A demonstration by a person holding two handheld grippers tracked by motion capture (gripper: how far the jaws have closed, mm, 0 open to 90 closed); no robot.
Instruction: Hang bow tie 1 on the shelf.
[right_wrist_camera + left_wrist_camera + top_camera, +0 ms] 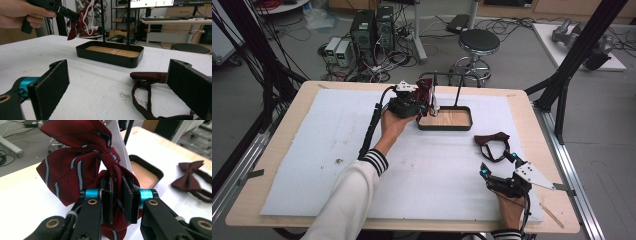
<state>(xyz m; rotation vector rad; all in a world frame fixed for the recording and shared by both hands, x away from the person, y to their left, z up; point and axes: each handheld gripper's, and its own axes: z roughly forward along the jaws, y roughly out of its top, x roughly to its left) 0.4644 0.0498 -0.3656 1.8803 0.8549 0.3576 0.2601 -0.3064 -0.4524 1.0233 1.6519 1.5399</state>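
striped bow tie: clamped in my left tool, pads pinching it just below the knot, held up over the 9 o'clock end of the black tray.
stand: two thin posts rise from the tray, just at 3 o'clock of the tie; i judge the hang turns on that gap.
white strap: dangles loose.
right tool: jaws wide apart, nothing held; plain bow tie lies at its 12 o'clock on the surface.
hidden: stand's top is cut off.
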